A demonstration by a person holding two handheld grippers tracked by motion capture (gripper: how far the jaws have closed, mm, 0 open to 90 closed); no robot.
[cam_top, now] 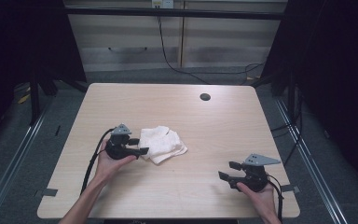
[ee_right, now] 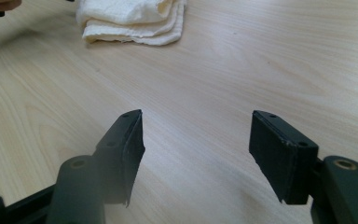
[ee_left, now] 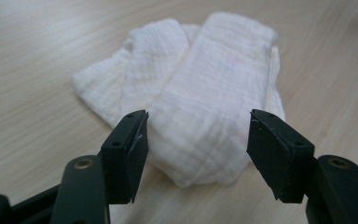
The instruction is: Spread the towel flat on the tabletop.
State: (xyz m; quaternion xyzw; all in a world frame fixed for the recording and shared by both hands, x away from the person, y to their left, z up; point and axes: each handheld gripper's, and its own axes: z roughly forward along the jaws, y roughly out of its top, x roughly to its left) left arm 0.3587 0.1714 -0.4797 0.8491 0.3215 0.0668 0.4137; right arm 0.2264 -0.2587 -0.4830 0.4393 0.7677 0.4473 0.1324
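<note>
A white folded cloth [cam_top: 163, 143] lies crumpled on the wooden table [cam_top: 205, 126], left of centre. My left gripper [cam_top: 142, 150] sits at the cloth's left edge, held in a hand and pointing right. In the left gripper view the gripper [ee_left: 198, 135] is open, and a thick fold of the cloth [ee_left: 205, 107] reaches in between its jaws; the right jaw stands apart from it. My right gripper [cam_top: 226, 170] rests near the table's front right, open, pointing left toward the cloth. Between the jaws of that gripper [ee_right: 198, 140] is bare tabletop, with the cloth [ee_right: 130, 18] farther off.
A round dark cable hole [cam_top: 205, 97] sits in the tabletop at the back right. Tape tabs [cam_top: 50, 192] mark the table's front corners. Cables [cam_top: 177, 65] run over the floor behind the table, and dark frames stand on both sides.
</note>
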